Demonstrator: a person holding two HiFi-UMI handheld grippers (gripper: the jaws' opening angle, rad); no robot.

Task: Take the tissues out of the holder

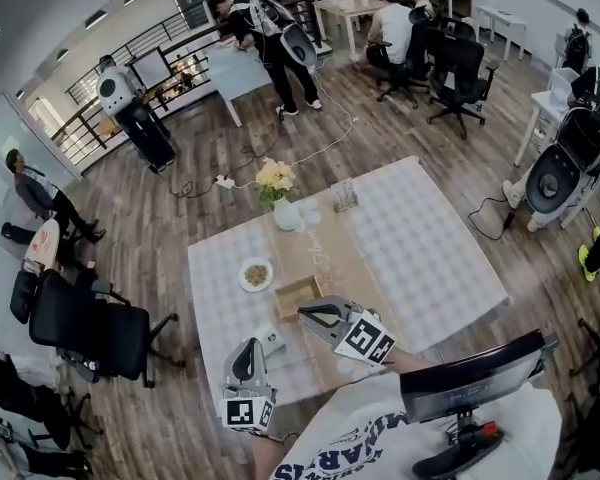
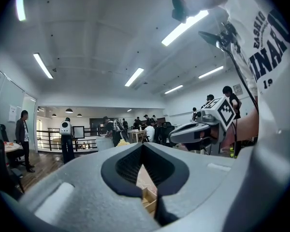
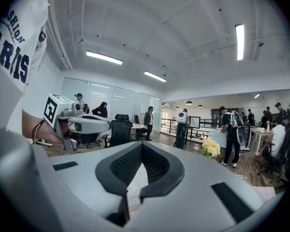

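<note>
Right hand-held gripper [image 1: 307, 314] just beside open, tan wooden holder [image 1: 292, 292].

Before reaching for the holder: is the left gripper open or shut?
Shut. The left gripper shows its jaw tips touching, nothing between them.

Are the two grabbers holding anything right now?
No, nothing is held. The left gripper and the right gripper both have their jaws shut with nothing between them.

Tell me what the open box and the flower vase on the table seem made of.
Box: likely light wood, matte; tan with thin straight walls. Vase: probably glazed ceramic; plain white and smooth, but too small to rule out plastic or glass.
</note>
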